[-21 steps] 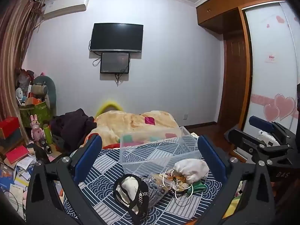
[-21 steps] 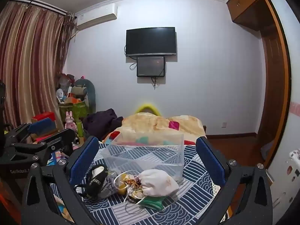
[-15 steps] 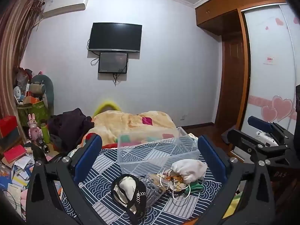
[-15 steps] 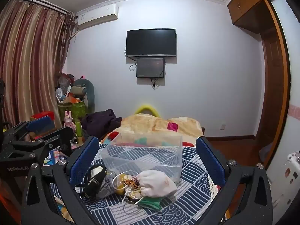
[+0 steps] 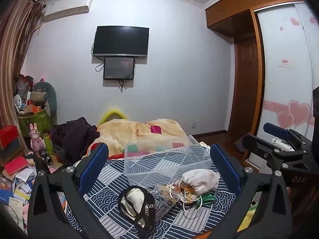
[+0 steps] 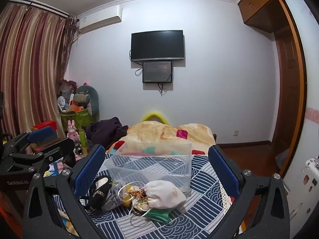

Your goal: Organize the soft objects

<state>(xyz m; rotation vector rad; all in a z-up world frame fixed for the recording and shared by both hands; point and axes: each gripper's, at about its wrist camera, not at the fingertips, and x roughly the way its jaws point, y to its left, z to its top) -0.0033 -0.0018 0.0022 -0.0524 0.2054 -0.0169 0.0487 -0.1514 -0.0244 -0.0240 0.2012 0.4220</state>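
Observation:
A pile of soft items lies on the blue-and-white patterned cloth (image 5: 111, 181): a white drawstring pouch (image 5: 199, 180), a black-trimmed pouch (image 5: 137, 205), a clear bag of trinkets (image 5: 165, 197) and something green (image 5: 208, 198). Behind them stands an empty clear plastic bin (image 5: 163, 161). My left gripper (image 5: 159, 165) is open and empty, hovering above and before the pile. My right gripper (image 6: 157, 163) is open and empty too. In the right wrist view the white pouch (image 6: 165, 194), black pouch (image 6: 99, 191) and bin (image 6: 151, 163) show between its fingers.
A beige blanket (image 5: 137, 131) and dark clothes (image 5: 75, 135) lie behind the bin. Boxes, papers and toys clutter the floor at left (image 5: 18, 169). A wardrobe with a sliding door (image 5: 287, 79) stands at right. The other gripper (image 5: 279, 149) shows at the right edge.
Both grippers have drifted slightly; the view shifts a little, and the pile and bin stay where they were. Both stay open.

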